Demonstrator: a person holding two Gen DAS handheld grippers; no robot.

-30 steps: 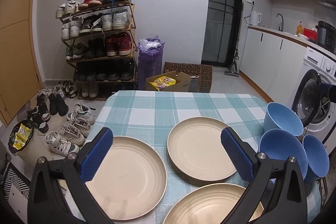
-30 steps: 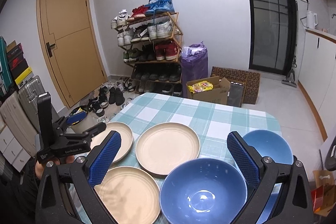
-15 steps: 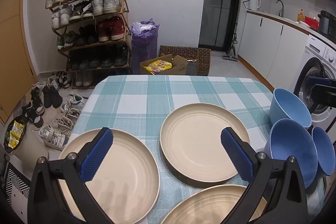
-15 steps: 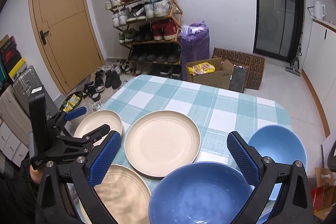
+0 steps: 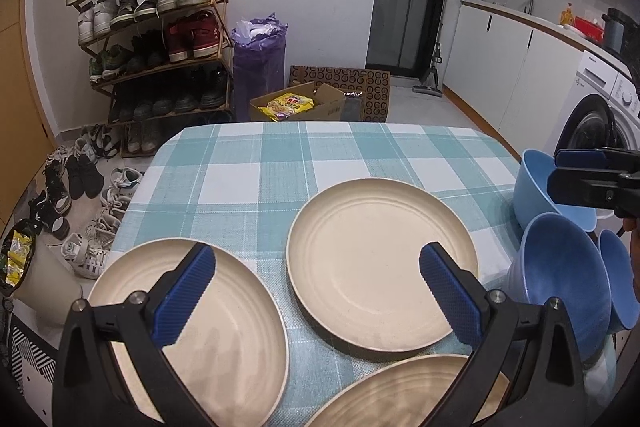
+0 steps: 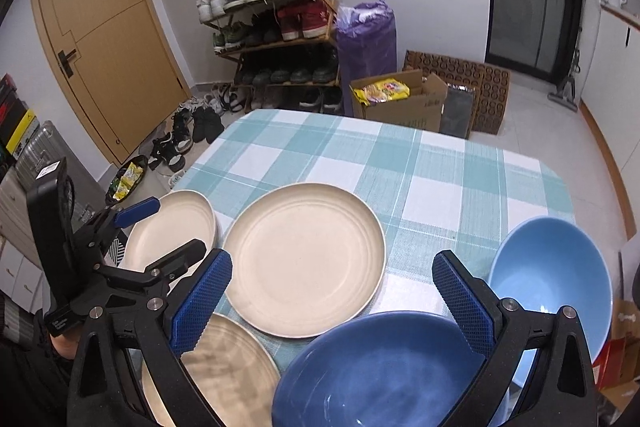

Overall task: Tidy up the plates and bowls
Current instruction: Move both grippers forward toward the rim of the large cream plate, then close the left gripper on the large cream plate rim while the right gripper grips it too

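Table with a checked cloth (image 5: 280, 163) carries three cream plates and three blue bowls, nothing stacked yet.

Left gripper (image 5: 316, 291) is spread wide and empty, hovering over the near left part of the table. Left plate (image 5: 224, 327) lies at the near left edge, middle plate (image 5: 380, 263) mid-table, third plate (image 5: 400, 391) at the near edge, partly cut off.

Right gripper (image 6: 332, 303) is also wide apart, holding nothing, above the dark blue bowl (image 6: 384, 371) at the near right edge. Light blue bowl (image 6: 552, 283) sits just beside it at the right edge; a third bowl (image 5: 618, 279) shows only in the left view.

Plates look stiff, light and smooth, probably slippery, and lie flat: pinch the raised rim where it overhangs. Take bowls by the wall at the rim, one finger inside. Material unclear; treat as breakable.
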